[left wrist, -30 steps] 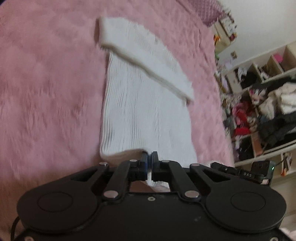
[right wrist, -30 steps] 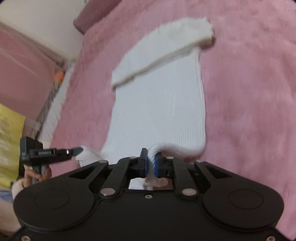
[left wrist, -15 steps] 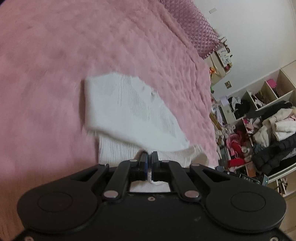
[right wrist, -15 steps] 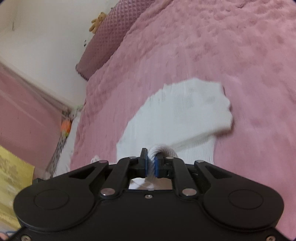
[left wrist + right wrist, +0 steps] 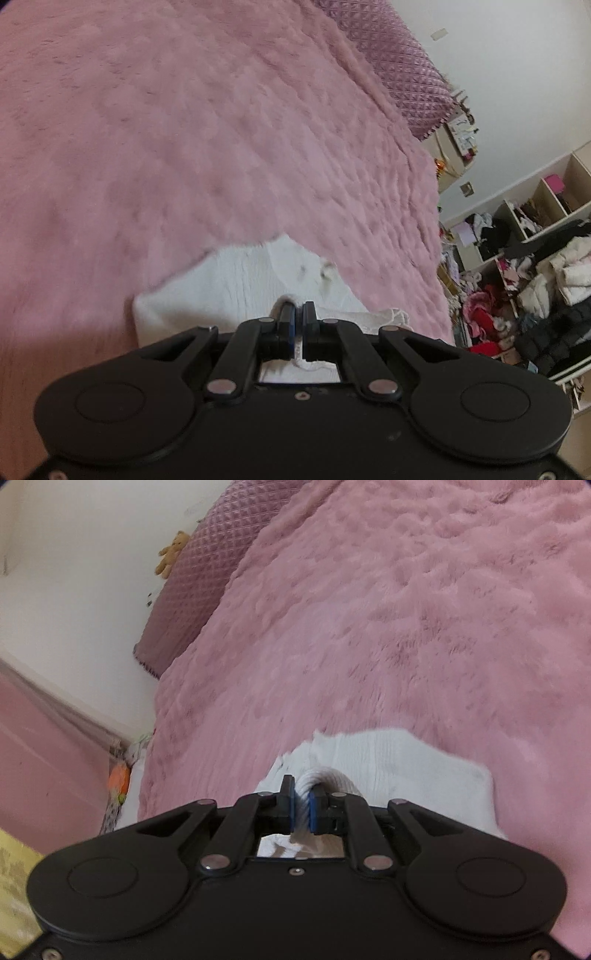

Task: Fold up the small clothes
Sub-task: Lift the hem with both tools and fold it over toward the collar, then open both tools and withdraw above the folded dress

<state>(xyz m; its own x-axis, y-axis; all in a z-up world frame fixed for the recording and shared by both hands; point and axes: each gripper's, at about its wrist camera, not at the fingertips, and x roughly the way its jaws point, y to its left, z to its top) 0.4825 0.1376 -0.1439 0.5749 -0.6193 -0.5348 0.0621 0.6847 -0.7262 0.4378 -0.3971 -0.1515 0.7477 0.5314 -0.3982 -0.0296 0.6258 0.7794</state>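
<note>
Pinching a bunched fold of the white ribbed knit garment (image 5: 391,760), the black two-finger right gripper (image 5: 303,806) has its blue-padded jaws drawn narrow around a thick roll of the cloth, which bulges up between them and runs back under the gripper body. The black two-finger left gripper (image 5: 298,325) is likewise closed almost to touching on a thinner edge of the same garment (image 5: 243,280), with a slim strip of white fabric caught between its pads. The garment lies on the fluffy pink plush blanket (image 5: 207,140) that covers the bed, just ahead of both grippers, its visible part short and wide; in the right wrist view its far edge is uneven and its right side runs down toward the gripper body. In the left wrist view a couple of small dark specks, too blurred to identify, sit on the cloth near its far edge. At the head of the bed stands a quilted mauve headboard cushion (image 5: 192,590), with a small tan teddy bear (image 5: 171,552) against the white wall beside it. Beyond the right edge of the bed, in the left wrist view, open cream shelves (image 5: 535,236) are crammed with piled clothes.
</note>
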